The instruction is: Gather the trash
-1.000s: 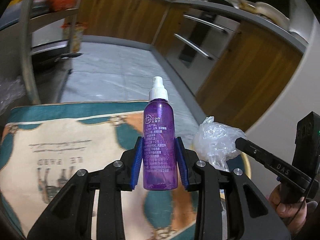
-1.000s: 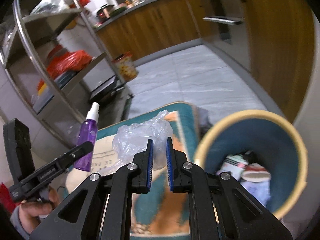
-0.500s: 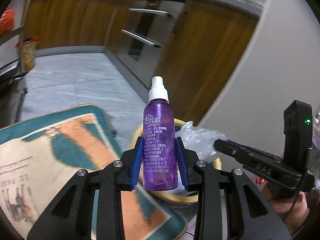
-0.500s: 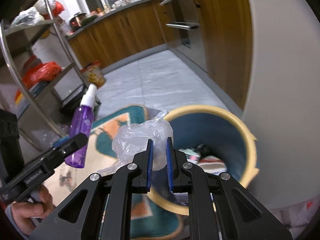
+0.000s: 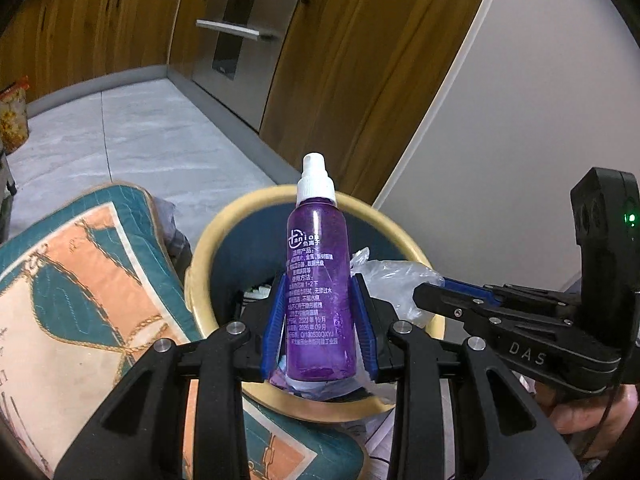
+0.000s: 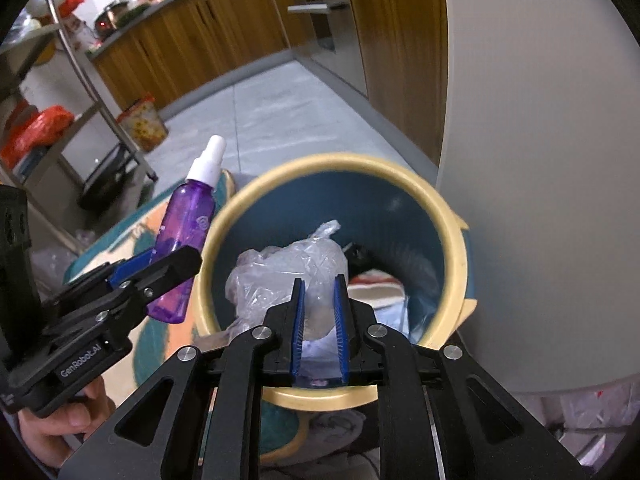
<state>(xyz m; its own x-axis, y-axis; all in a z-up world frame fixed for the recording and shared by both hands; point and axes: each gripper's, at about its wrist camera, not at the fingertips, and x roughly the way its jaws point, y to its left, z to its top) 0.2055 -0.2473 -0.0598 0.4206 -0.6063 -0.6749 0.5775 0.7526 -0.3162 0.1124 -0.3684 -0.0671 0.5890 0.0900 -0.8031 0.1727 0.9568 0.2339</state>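
Observation:
My left gripper point(image 5: 319, 320) is shut on a purple spray bottle point(image 5: 318, 264) with a white cap, held upright over the near edge of a round bin point(image 5: 208, 240) with a cream rim and blue inside. My right gripper point(image 6: 319, 292) is shut on a crumpled clear plastic bag point(image 6: 280, 272) and holds it over the bin's mouth point(image 6: 452, 248). The bottle point(image 6: 180, 240) and left gripper point(image 6: 160, 264) show at the left of the right wrist view. The bag point(image 5: 396, 280) and right gripper point(image 5: 432, 292) show at the right of the left wrist view. Trash lies in the bin.
A teal and orange patterned mat point(image 5: 80, 280) lies left of the bin. A grey wall point(image 6: 540, 160) stands right behind the bin. Wooden cabinets point(image 5: 340, 60) line the grey floor point(image 5: 140, 140). A metal rack point(image 6: 80, 80) stands at far left.
Both grippers have swung right from over the mat to over the bin, each carrying its item. The bin now sits directly under them.

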